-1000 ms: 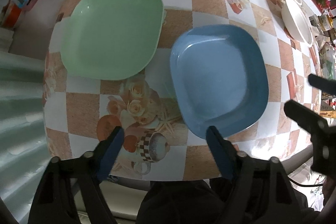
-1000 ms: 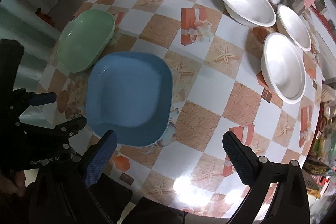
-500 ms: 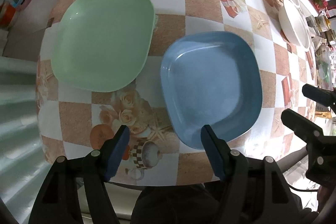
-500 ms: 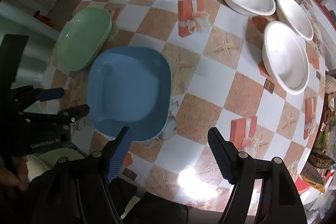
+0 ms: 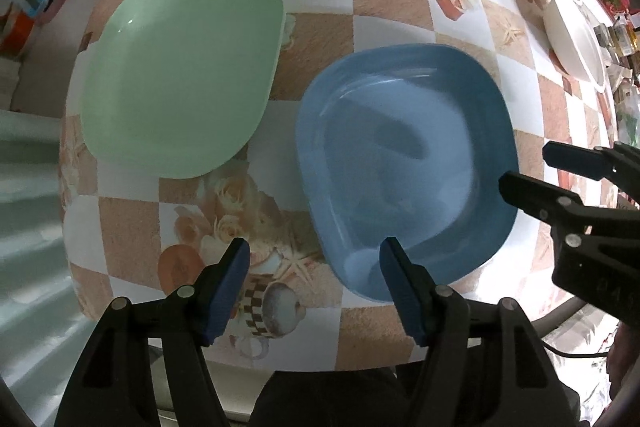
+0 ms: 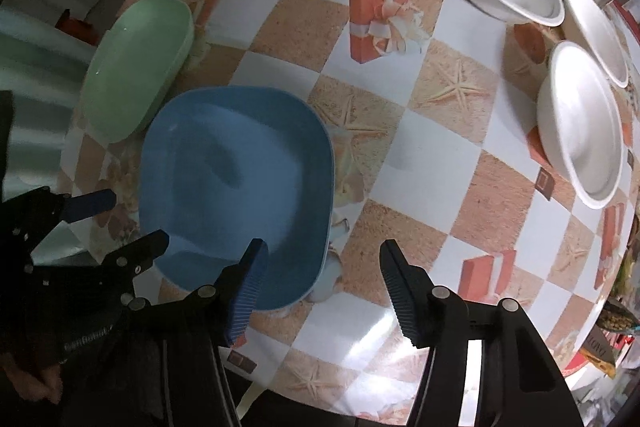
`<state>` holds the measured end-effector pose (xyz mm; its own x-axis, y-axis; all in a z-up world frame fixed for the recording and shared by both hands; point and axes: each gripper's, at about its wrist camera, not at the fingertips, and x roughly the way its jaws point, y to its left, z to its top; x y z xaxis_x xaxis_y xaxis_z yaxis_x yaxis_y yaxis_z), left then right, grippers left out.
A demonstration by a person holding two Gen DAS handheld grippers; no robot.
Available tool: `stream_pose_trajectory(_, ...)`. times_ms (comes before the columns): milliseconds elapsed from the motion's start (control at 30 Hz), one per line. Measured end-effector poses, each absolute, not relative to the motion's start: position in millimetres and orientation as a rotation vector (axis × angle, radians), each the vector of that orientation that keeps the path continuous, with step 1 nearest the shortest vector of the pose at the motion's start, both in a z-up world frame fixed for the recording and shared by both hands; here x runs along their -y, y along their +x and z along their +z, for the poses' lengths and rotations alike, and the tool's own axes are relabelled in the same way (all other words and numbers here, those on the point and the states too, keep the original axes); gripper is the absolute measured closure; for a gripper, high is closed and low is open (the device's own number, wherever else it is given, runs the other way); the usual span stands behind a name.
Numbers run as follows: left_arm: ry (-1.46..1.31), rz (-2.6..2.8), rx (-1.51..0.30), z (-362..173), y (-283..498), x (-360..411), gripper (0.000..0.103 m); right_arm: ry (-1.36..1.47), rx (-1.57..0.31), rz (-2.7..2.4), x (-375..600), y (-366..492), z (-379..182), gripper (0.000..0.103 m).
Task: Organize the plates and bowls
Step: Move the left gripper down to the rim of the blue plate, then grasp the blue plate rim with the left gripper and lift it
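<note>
both grippers' jaws apart and closing, left gripper [image 5: 314, 259], right gripper [image 6: 320, 261], straddling blue plate [image 5: 404, 163] rim

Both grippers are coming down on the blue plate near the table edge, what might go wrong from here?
1. The blue plate sits near the table edge; a sideways nudge might push it off.
2. The left gripper and the right gripper are both closing around its near rim, close together, so they may collide.
3. The plate's rim is shallow; closing jaws could slip off or tip it.
</note>
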<state>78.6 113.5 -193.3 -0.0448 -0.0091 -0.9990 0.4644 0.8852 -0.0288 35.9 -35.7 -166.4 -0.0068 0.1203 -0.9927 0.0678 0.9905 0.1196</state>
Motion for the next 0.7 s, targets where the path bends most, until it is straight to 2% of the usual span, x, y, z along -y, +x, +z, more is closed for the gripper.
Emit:
stream_pose_trajectory(133,0.351,-0.388,-1.586,-198.3,78.9,-107.4,0.030,0.198,-1.593,0.027,43.6,37.7,-171.5,0.042)
stream_pose_trajectory(200,0.344,-0.379,-1.595,-202.4,79.5,-106.3,0.026,0.218,-1.599,0.011,48.5,39.3,-174.2,0.042)
stream_pose_trajectory(367,0.313,-0.380,-1.616,-216.8,90.8,-100.7,0.027,0.262,-1.629,-0.005,57.7,50.2,-186.0,0.042)
stream_pose_trajectory(433,0.261,-0.385,-1.675,-227.7,93.4,-102.7,0.044,0.261,-1.645,-0.002,55.3,55.5,-191.7,0.042)
stream_pose_trajectory(467,0.254,-0.382,-1.682,-229.6,94.0,-101.7,0.049,0.259,-1.652,0.001,53.2,57.4,-194.6,0.042)
stream_pose_trajectory(533,0.239,-0.423,-1.672,-229.1,94.3,-95.5,0.067,0.250,-1.668,0.012,40.7,68.0,-201.0,0.042)
stream_pose_trajectory(567,0.260,-0.420,-1.669,-229.2,94.7,-92.8,0.071,0.231,-1.674,0.024,36.4,68.9,-203.6,0.048)
stream_pose_trajectory(600,0.273,-0.418,-1.664,-229.5,94.8,-91.6,0.071,0.212,-1.674,0.043,31.0,69.5,-204.1,0.059)
stream_pose_trajectory(633,0.267,-0.418,-1.663,-229.8,95.5,-92.3,0.071,0.188,-1.681,0.058,24.4,70.4,-204.3,0.082)
stream_pose_trajectory(700,0.238,-0.421,-1.669,-228.2,96.4,-95.4,0.079,0.161,-1.674,0.063,20.5,70.9,-200.7,0.083)
